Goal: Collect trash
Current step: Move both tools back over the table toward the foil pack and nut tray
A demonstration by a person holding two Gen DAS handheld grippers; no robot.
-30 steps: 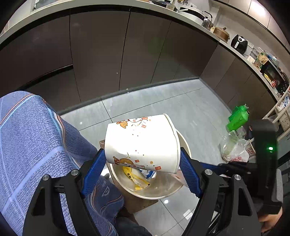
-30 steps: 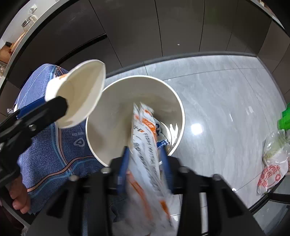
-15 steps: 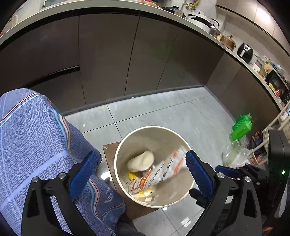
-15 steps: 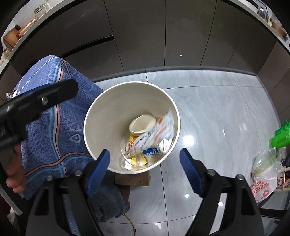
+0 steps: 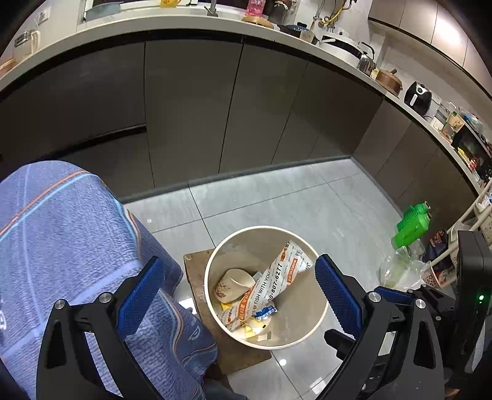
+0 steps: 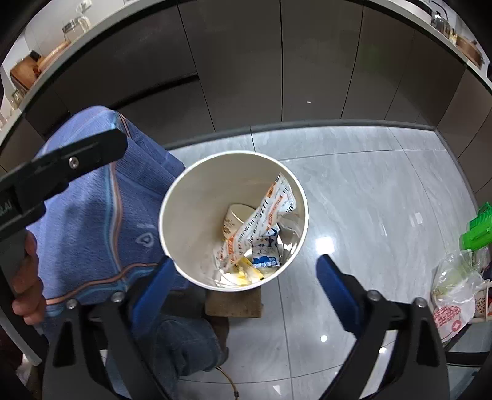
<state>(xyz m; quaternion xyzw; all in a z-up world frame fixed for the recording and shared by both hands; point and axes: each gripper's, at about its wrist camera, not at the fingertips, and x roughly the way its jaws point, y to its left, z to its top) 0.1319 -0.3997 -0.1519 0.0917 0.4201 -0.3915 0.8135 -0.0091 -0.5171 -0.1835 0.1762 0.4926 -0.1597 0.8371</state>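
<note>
While hovering above bin (image 5: 310, 337): left hand-held gripper (image 5: 236, 295) released, empty | right hand-held gripper (image 6: 243, 281) jaws opening, empty | cup (image 5: 233, 284), wrapper (image 5: 270, 283) inside bin | risk: wrapper leaning at rim; could snag, spill out

A bin (image 5: 319, 317) stands on the floor (image 5: 276, 203) upon a flat board (image 5: 236, 354), just right of a cloth-draped seat (image 5: 67, 246). In the bin a paper cup (image 5: 233, 284) lies on its side, left of a long wrapper (image 5: 270, 289) leaning against the far-right wall. Cabinets (image 5: 190, 107) stand beyond, under the counter (image 5: 153, 23). A plastic bag (image 6: 455, 286) lies on the floor well to the right.
</note>
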